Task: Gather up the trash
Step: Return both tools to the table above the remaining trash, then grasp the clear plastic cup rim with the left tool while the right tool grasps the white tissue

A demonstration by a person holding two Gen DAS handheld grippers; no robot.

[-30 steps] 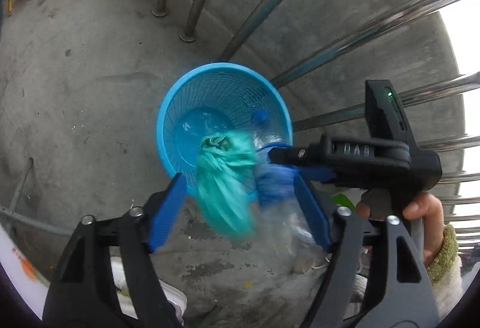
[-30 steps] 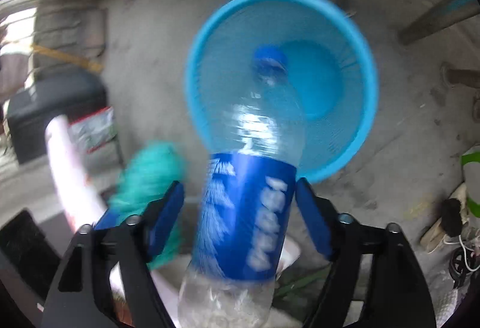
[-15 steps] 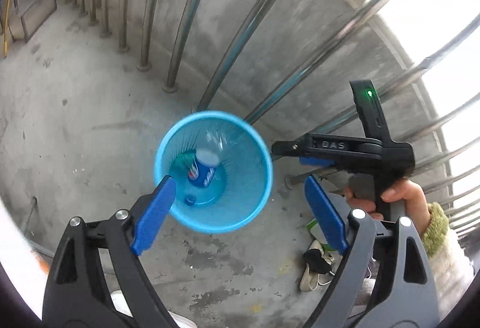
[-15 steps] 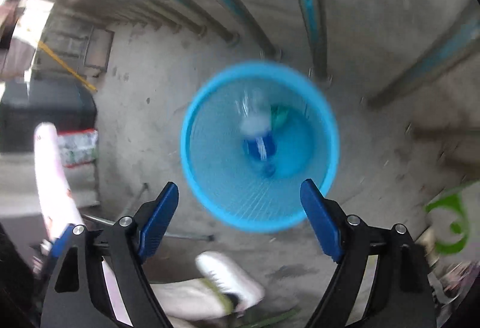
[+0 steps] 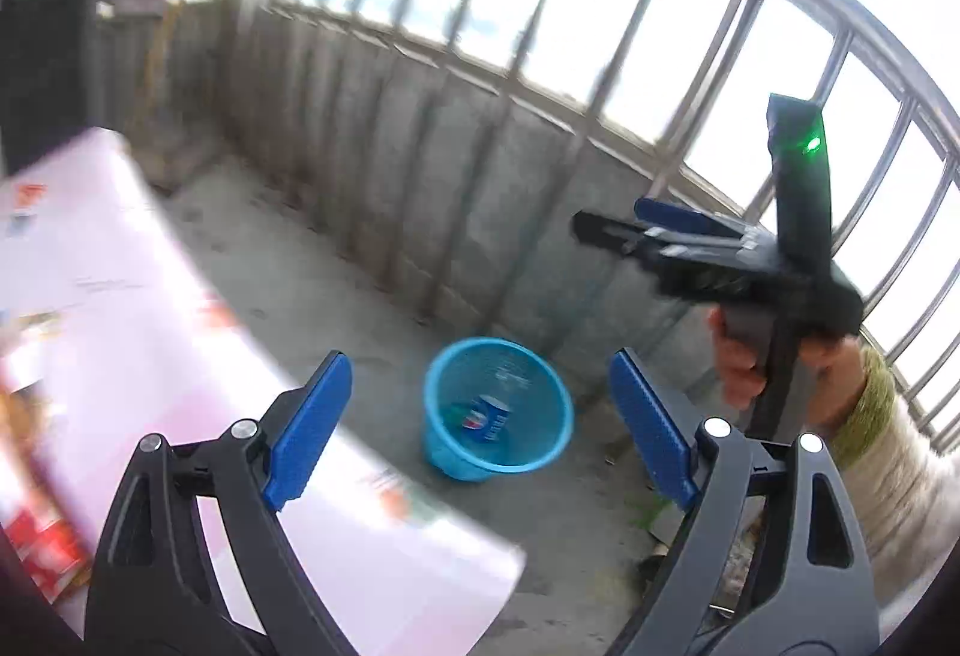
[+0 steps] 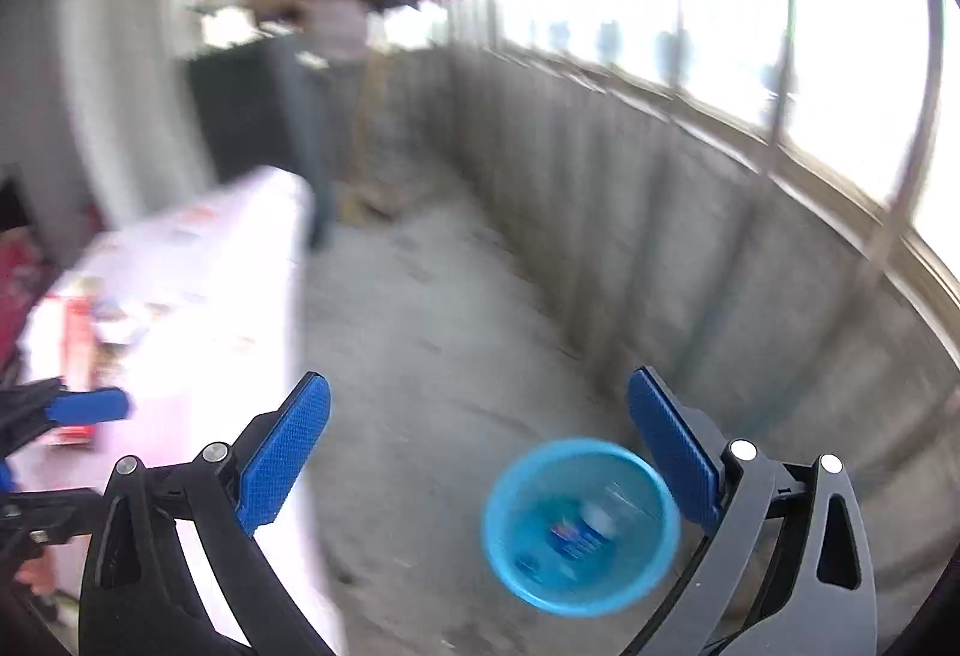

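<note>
1. My left gripper (image 5: 474, 416) is standing wide with nothing between its two blue pads (image 5: 303, 425). My right gripper (image 6: 480, 446) has just been opening further and is likewise carrying nothing.
2. I am counting one blue basket (image 5: 444, 452) on the concrete floor (image 5: 312, 284), well below both grippers.
3. One bottle (image 5: 489, 419) with a blue label is lying inside the basket, with something green beside it.
4. The left view is showing my right hand (image 5: 738, 362) gripping its tool; the right view is showing only a blue fingertip of the left tool at the frame edge.
5. One white table (image 6: 198, 260) is showing in both views; a standing person (image 6: 312, 116), blurred, is appearing in the right view alone.
</note>
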